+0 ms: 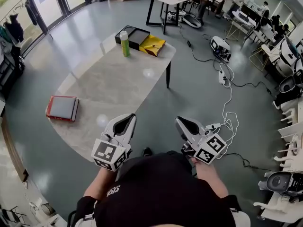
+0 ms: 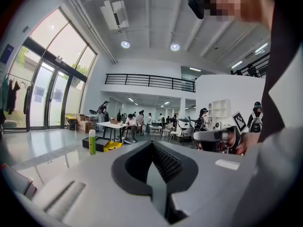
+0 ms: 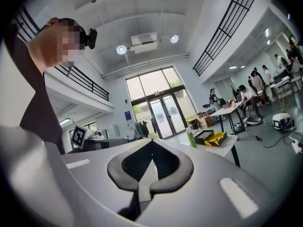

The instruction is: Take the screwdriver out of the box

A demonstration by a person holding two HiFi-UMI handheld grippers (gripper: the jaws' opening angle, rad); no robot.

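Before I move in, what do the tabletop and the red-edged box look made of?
Tabletop: likely polished stone or stone-look laminate; pale, faintly veined, with glossy light spots. Red-edged box: matte grey lid, red sides, perhaps plastic or metal; too small to tell.

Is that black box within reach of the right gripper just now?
Probably not: the right gripper hangs beyond the table's near end, while the black box sits at its far end. Nothing stands between them.

Contents of the box (image 1: 134, 36) seem too small to tell.
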